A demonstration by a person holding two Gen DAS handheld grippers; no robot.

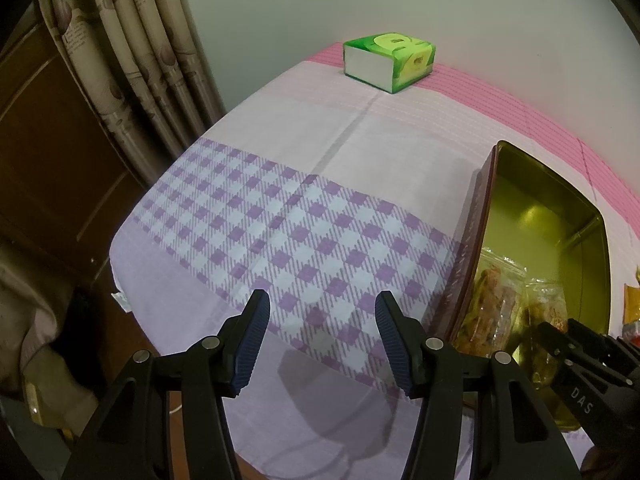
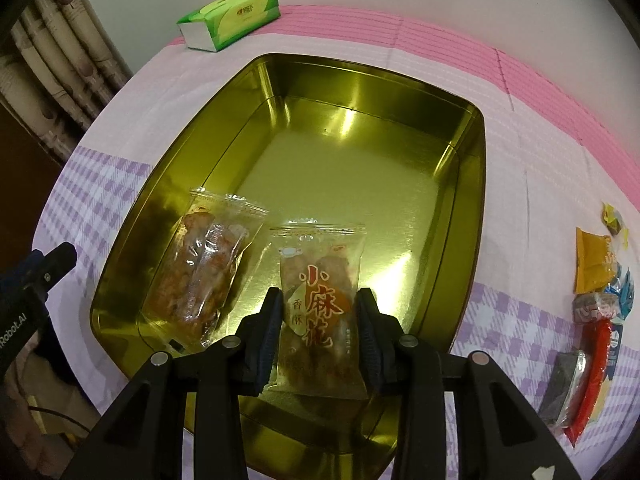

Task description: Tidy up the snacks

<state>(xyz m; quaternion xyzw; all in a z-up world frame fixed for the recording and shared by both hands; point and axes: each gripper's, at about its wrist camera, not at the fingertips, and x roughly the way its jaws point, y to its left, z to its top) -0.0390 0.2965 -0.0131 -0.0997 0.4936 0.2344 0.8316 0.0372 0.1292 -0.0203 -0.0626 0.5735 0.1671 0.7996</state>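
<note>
While left tool [image 1: 322, 330] gapes empty, right tool [image 2: 318, 330] pinches snack packet [image 2: 320, 300] over tin [image 2: 472, 184]

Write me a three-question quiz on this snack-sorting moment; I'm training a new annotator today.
1. True or false: the left tongs hold a snack.
2. The packet between the right tongs hangs over: A) the tissue box B) the gold tin C) the snack pile
3. Fill in: another clear packet lies ___ the tin.

Key: 1 false, they are open over the tablecloth. 2 B. 3 inside.
</note>
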